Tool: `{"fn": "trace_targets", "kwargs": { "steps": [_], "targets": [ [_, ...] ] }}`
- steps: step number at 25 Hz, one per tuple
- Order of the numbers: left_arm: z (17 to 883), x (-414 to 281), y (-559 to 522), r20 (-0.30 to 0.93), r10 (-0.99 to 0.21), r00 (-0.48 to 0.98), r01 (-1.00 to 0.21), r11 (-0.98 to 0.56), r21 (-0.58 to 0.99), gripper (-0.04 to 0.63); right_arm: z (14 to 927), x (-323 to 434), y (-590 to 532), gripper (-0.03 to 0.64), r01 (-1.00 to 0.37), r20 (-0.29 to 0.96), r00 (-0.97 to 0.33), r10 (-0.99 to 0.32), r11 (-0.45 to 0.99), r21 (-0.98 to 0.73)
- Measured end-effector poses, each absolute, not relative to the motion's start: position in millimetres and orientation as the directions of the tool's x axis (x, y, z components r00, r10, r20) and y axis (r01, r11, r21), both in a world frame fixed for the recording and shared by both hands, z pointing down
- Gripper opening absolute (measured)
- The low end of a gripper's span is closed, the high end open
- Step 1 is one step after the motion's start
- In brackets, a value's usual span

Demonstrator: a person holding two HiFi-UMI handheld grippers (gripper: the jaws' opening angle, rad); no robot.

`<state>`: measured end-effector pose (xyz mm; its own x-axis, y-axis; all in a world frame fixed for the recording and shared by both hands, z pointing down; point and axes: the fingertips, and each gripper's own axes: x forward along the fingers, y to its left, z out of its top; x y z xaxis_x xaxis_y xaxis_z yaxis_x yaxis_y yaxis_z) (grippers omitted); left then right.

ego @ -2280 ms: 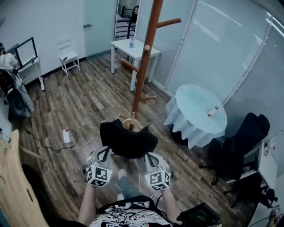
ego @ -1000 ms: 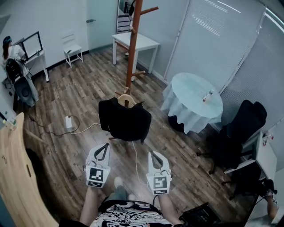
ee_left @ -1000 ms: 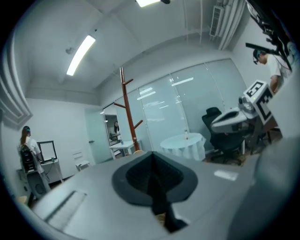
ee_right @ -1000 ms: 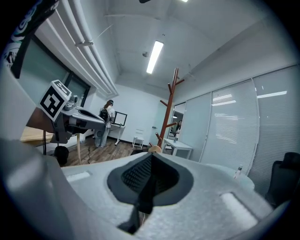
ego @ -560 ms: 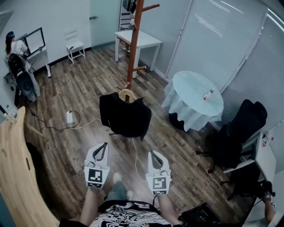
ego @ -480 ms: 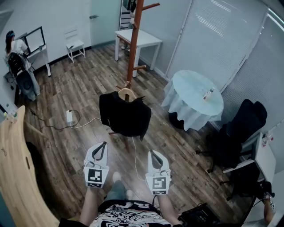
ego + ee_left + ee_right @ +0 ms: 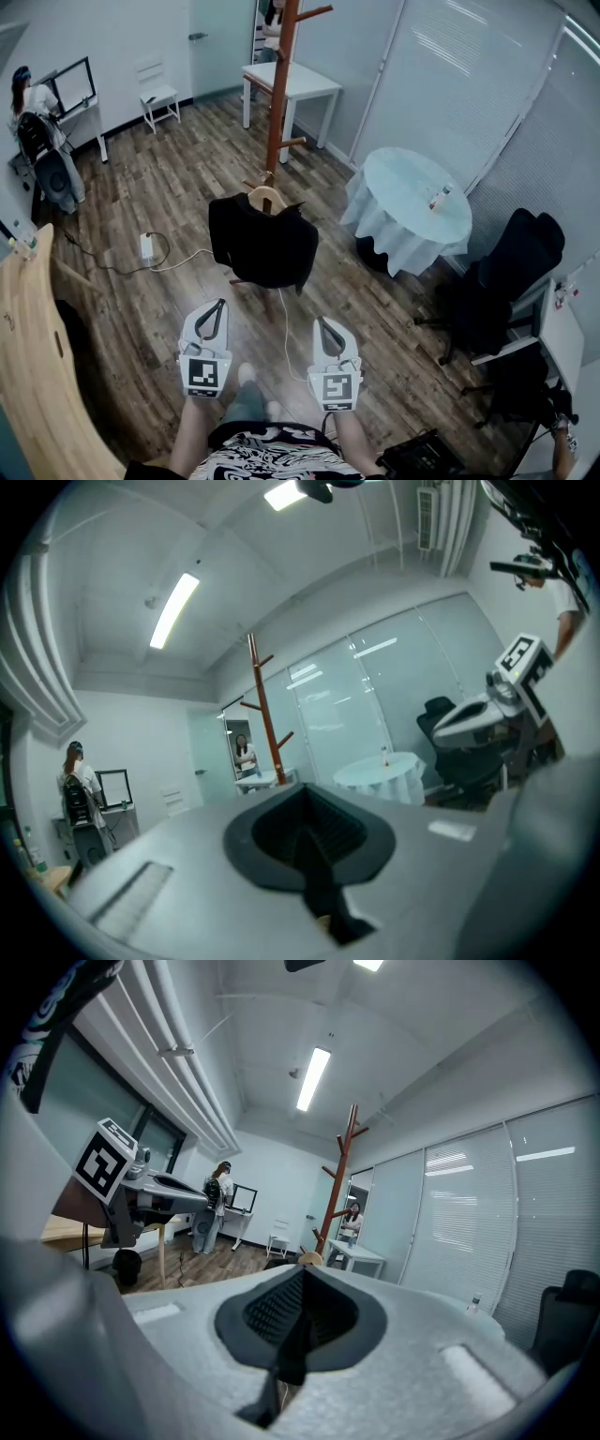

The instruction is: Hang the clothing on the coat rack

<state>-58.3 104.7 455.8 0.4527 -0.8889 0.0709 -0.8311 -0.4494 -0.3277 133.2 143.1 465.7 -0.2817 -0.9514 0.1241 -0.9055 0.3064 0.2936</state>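
A black garment [image 7: 262, 244] hangs on a wooden hanger [image 7: 267, 199] low by the foot of the red-brown coat rack [image 7: 277, 89]; I cannot tell what bears the hanger. My left gripper [image 7: 217, 307] and right gripper [image 7: 322, 324] are held side by side well short of the garment, both shut with nothing in them. In the left gripper view the shut left gripper [image 7: 310, 847] faces the coat rack [image 7: 262, 714], and the right gripper [image 7: 502, 700] shows at the right. The right gripper view has the coat rack [image 7: 338, 1180] and the hanger's top [image 7: 309, 1259] behind the shut right gripper [image 7: 298, 1326].
A round table with a pale cloth [image 7: 408, 211] stands right of the garment, with black office chairs [image 7: 511, 281] beyond it. A white table [image 7: 291, 82] and white chair [image 7: 155, 98] stand at the back. A power strip with cable [image 7: 145, 248] lies on the floor. A person [image 7: 33, 112] stands far left.
Since the earliest frame both grippers have drawn back from the black garment, which now hangs apart from them. Over the last half second almost nothing has moved.
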Motion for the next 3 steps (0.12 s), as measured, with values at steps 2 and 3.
{"fn": "trace_targets", "kwargs": {
  "steps": [2,3],
  "targets": [
    [455.8,-57.1,104.4,0.068,-0.890,0.451,-0.832,-0.447,-0.328,-0.011,465.6,135.3,142.9,-0.002,-0.906,0.121,-0.282,-0.952,0.305,0.293],
    [455.7,-56.6,104.3,0.067,-0.890,0.450,-0.833,-0.446,-0.328,-0.011,465.5,136.2,142.7,-0.002,-0.906,0.120,-0.282,-0.952,0.305,0.293]
  ]
}}
